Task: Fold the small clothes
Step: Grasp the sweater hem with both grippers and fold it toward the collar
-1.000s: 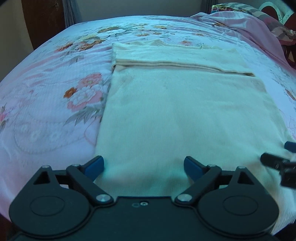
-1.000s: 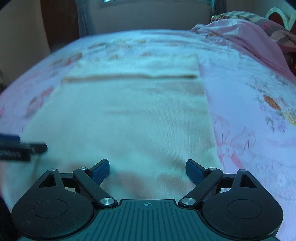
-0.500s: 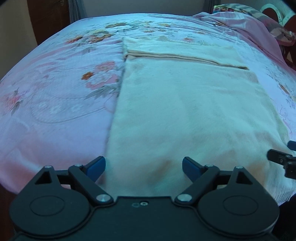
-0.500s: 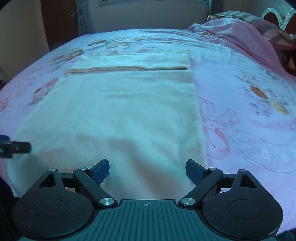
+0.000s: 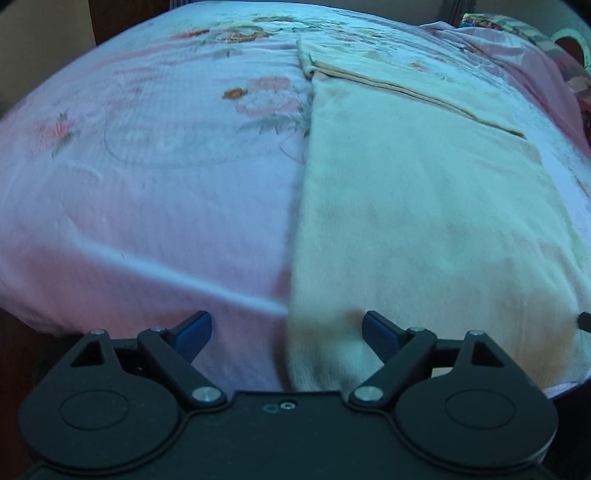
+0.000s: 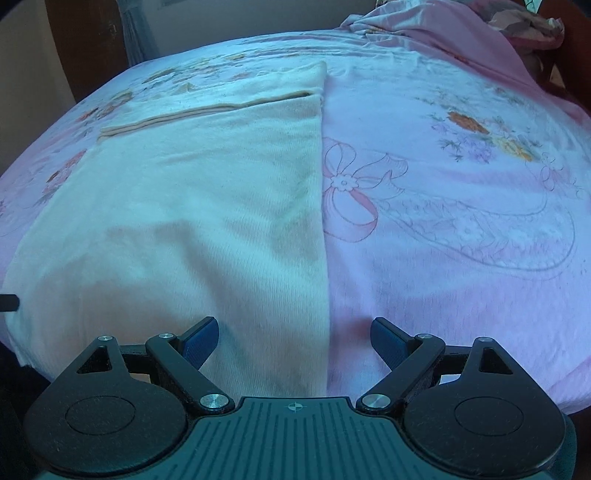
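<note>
A cloth [image 5: 424,206] lies flat on the bedspread [image 5: 155,177], reaching from the near edge of the bed toward its far side, with a folded band across its far end. Bare bedspread lies to either side. A heap of bedding [image 6: 443,33], possibly with pillows, sits at the far right corner.

Cream garment [image 5: 424,206]; pink floral bedsheet [image 5: 147,177].

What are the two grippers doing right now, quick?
Left gripper: jaws closing a little but wide apart, holding nothing, over the near left edge of the cream knitted cloth.
Right gripper: open, holding nothing.
</note>
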A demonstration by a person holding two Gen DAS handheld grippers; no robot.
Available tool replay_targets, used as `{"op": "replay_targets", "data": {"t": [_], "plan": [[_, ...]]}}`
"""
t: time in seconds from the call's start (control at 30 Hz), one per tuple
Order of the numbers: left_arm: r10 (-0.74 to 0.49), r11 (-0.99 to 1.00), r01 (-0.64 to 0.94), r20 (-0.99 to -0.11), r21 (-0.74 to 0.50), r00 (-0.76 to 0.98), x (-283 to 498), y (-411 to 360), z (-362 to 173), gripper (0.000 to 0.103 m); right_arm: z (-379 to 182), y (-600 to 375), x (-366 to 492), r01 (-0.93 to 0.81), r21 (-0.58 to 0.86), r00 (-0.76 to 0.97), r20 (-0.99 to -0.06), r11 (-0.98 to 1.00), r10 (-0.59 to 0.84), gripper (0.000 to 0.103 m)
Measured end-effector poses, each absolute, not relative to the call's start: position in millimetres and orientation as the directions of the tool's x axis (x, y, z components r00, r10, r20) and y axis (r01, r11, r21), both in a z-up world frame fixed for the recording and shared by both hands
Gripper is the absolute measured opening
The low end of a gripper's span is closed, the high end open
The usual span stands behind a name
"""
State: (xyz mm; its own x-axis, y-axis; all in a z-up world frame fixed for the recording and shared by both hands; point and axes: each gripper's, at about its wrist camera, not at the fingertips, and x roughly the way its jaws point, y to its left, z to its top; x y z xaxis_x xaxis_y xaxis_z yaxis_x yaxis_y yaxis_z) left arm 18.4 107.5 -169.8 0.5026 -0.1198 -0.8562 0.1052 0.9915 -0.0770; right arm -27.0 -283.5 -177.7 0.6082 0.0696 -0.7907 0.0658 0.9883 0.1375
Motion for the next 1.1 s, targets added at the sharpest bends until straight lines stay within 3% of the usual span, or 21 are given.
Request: {"op": "replay_targets", "data": {"t": [0.23,0.43,0.5,0.53,0.67,0.9,0.97,1.03,1.07,1.1], "plan": [[-0.189,0.982,0.118,-0.833,-0.149,0.520,12,115,-179,0.080,-179,-284,-31,0.060,0.163,0.612,-0.785,0.985,0.093,0.088],[-0.256,0.966,0.169,-0.818,-0.196,0.514,14,123,-177,0.053,-178,-288,-33,0.063,0.204,0.624,-0.772,0.977,0.121,0.088],[-0.301,0.953,0.190,-0.819,-0.238,0.489,15,126,-176,0.022,-176,-290,-34,0.054,0.220,0.627,-0.767,0.974,0.138,0.048],[-0.331,0.943,0.203,-0.818,-0.265,0.470,16,126,-175,0.018,-175,-292,-33,0.054,0.232,0.624,-0.767,0.971,0.149,0.043],[-0.345,0.936,0.229,-0.833,-0.269,0.432,17,120,-181,0.017,-174,-297,-30,0.046,0.254,0.612,-0.771,0.966,0.174,0.043],[-0.340,0.937,0.217,-0.860,-0.275,0.380,18,117,-186,0.027,-176,-302,-35,0.038,0.263,0.590,-0.784,0.964,0.191,0.044],[-0.350,0.932,0.223,-0.865,-0.284,0.359,17,114,-188,0.027,-179,-304,-37,0.038,0.289,0.571,-0.792,0.956,0.217,0.043],[-0.347,0.933,0.224,-0.864,-0.280,0.366,15,111,-188,0.019,-181,-303,-39,0.020,0.321,0.556,-0.791,0.947,0.257,0.043],[-0.349,0.933,0.219,-0.863,-0.284,0.367,15,110,-187,0.013,-181,-303,-40,0.009,0.335,0.547,-0.790,0.942,0.276,0.029],[-0.357,0.931,0.213,-0.857,-0.296,0.371,14,110,-184,0.011,-181,-303,-40,0.002,0.372,0.533,-0.786,0.928,0.313,0.006]]}}
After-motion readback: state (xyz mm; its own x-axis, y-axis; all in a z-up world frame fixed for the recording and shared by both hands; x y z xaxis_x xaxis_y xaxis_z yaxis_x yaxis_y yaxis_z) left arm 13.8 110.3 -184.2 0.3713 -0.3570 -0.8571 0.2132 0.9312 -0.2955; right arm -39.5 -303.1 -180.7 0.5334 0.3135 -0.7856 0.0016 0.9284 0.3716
